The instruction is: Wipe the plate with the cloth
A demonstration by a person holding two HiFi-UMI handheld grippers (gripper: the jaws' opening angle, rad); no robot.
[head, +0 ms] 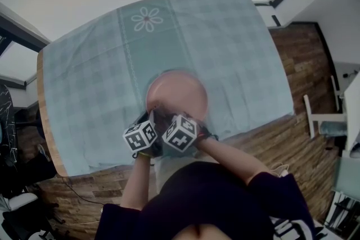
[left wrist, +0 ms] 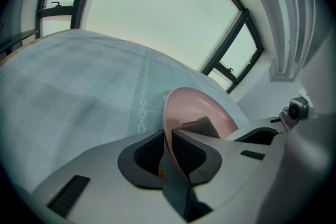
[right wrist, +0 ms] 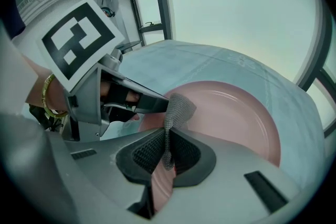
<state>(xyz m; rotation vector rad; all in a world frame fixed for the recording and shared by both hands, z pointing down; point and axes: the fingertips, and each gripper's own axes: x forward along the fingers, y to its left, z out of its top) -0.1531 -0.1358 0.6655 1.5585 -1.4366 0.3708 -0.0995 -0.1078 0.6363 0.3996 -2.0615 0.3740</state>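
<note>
Clamping noted on both sides. My left gripper (left wrist: 169,140) has its jaws closed on the rim of the pink plate (left wrist: 197,105), one pad against each face. My right gripper (right wrist: 167,143) is pinched tight on a grey cloth (right wrist: 178,107). The cloth stands up out of the jaws toward 12 o'clock, and its free end folds over onto the plate's inner face. It lies just beside the left gripper's jaw tip, which comes into the right gripper view from 9 o'clock.

From the head view, both grippers crowd together at the plate's 6 o'clock rim. The plate lies over the 6 o'clock part of a pale checked tablecloth (head: 90,81). I cannot tell whether it rests flat or is raised. A flower motif (head: 147,19) shows at the plate's 12 o'clock, well apart from it. A wooden floor (head: 301,64) lies at 3 o'clock, past the table edge.
</note>
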